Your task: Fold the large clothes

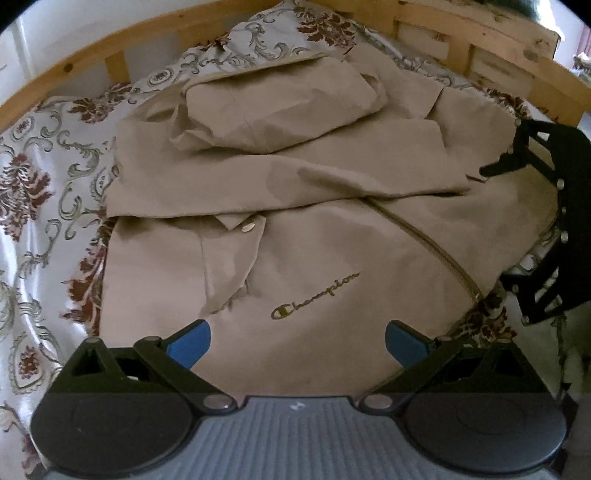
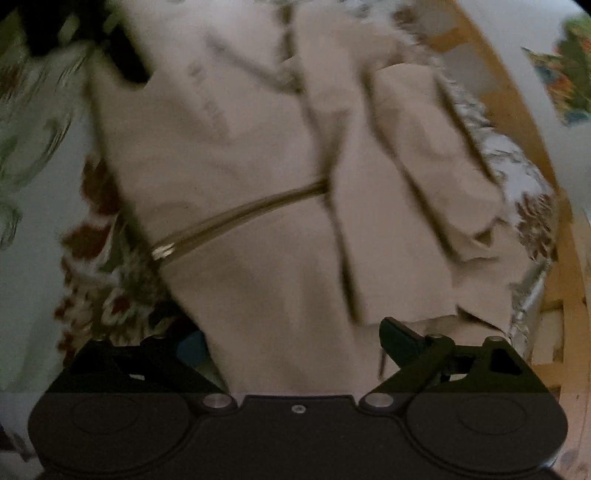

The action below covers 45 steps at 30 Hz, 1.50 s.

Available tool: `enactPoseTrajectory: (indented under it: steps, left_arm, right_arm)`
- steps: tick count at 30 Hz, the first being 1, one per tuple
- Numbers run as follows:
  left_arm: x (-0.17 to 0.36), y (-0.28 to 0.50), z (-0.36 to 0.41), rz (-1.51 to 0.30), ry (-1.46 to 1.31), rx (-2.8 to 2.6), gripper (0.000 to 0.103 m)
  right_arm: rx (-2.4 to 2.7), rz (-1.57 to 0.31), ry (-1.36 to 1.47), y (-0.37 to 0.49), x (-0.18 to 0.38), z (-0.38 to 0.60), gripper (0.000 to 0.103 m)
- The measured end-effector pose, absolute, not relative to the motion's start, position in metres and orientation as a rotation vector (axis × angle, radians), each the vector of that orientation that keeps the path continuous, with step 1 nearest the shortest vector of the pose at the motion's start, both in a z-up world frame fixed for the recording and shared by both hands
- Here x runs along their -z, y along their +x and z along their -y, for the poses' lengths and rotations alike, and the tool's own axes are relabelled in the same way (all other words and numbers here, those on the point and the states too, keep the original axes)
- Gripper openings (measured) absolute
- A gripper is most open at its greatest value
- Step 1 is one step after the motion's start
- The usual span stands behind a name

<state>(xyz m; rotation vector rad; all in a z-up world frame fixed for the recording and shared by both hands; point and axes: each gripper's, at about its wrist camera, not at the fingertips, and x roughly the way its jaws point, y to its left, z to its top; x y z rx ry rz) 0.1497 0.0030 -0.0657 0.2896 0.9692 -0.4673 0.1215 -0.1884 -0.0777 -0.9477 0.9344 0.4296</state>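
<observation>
A beige Champion zip jacket lies partly folded on a floral bedspread, with its sleeves and hood laid over the body. My left gripper is open and empty, its blue pads just above the near hem by the logo. My right gripper shows at the jacket's right edge in the left wrist view. In the blurred right wrist view the right gripper is open, its jaws wide over the jacket near the zip. I cannot tell whether it touches the cloth.
A wooden bed frame curves round the far side and right of the bed, also seen in the right wrist view. Bare bedspread lies to the left of the jacket. A white wall stands behind the frame.
</observation>
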Motion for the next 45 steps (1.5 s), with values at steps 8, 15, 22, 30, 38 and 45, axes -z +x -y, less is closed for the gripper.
enactPoseTrajectory:
  steps: [8, 15, 22, 30, 38, 45]
  left_arm:
    - [0.058, 0.131, 0.007, -0.897, 0.276, 0.738, 0.102]
    - [0.076, 0.112, 0.04, -0.854, 0.539, 0.686, 0.101]
    - [0.077, 0.136, 0.018, -0.926, 0.445, 0.522, 0.077]
    - [0.063, 0.126, 0.018, -0.828, 0.437, 0.581, 0.037]
    - [0.047, 0.127, 0.012, -0.673, 0.367, 0.524, 0.012]
    - [0.043, 0.133, 0.006, -0.67, 0.311, 0.516, 0.012]
  right_arm:
    - [-0.341, -0.848, -0.658, 0.144, 0.037, 0.22, 0.094]
    - [-0.301, -0.823, -0.566, 0.145, 0.029, 0.227, 0.094]
    - [-0.294, -0.816, -0.56, 0.145, 0.028, 0.227, 0.094]
    - [-0.288, -0.84, -0.553, 0.148, 0.03, 0.227, 0.095]
    - [-0.435, -0.804, -0.602, 0.131, 0.028, 0.213, 0.094]
    - [-0.531, -0.777, -0.907, 0.106, 0.055, 0.174, 0.074]
